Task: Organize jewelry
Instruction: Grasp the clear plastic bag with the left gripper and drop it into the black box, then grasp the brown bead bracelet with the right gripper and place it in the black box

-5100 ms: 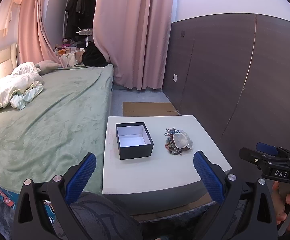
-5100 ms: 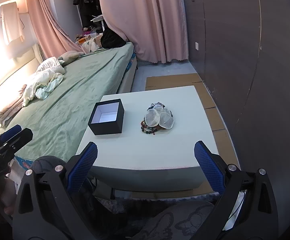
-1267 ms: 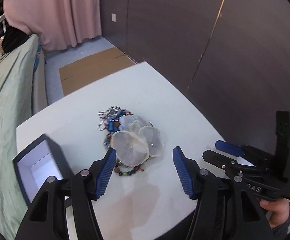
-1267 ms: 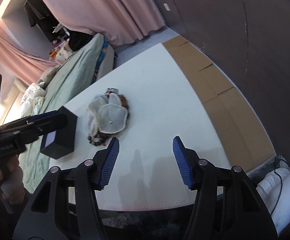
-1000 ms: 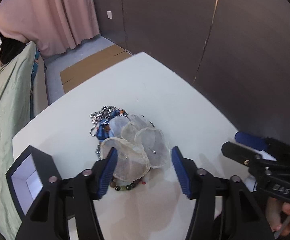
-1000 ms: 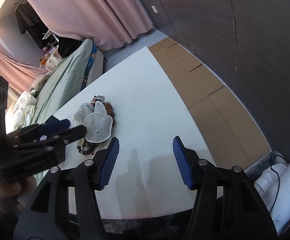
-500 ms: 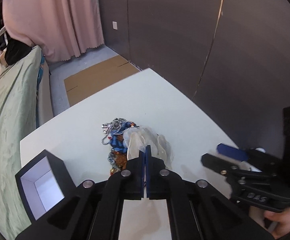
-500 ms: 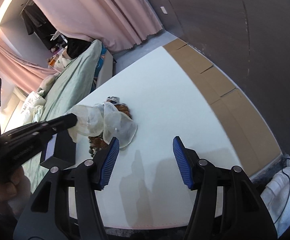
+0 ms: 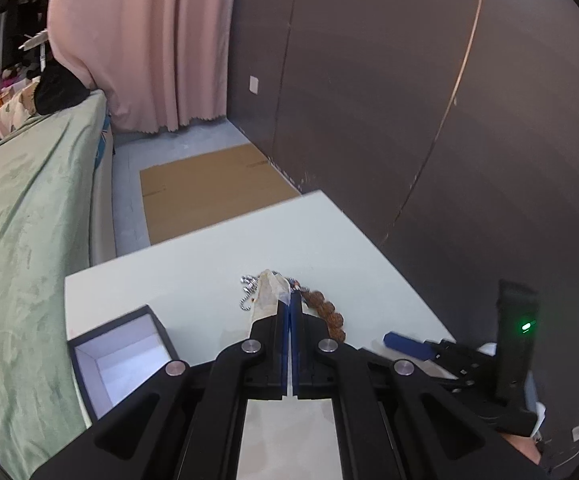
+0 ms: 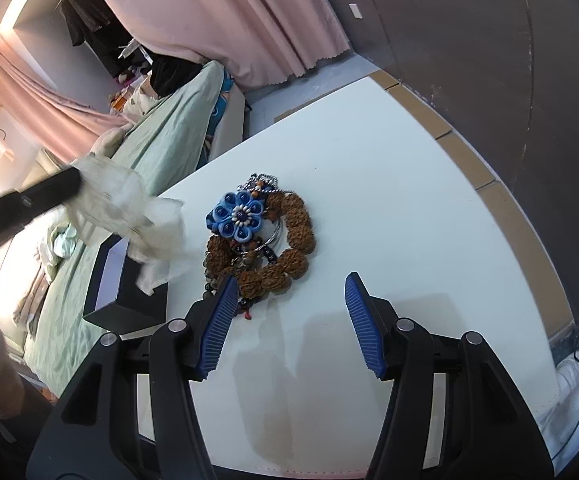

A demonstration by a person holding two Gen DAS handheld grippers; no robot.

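The left gripper [image 9: 289, 312] has its jaws pressed together on a bunch of sheer pouches [image 10: 129, 208], held up off the white desk [image 10: 389, 200] above the open black box [image 9: 121, 360]. The right gripper [image 10: 289, 316] hovers with jaws spread wide and holding nothing. Just ahead of its left jaw lies the jewelry pile [image 10: 261, 240], a blue flower piece [image 10: 238, 214] resting on a brown bead bracelet [image 10: 289, 256].
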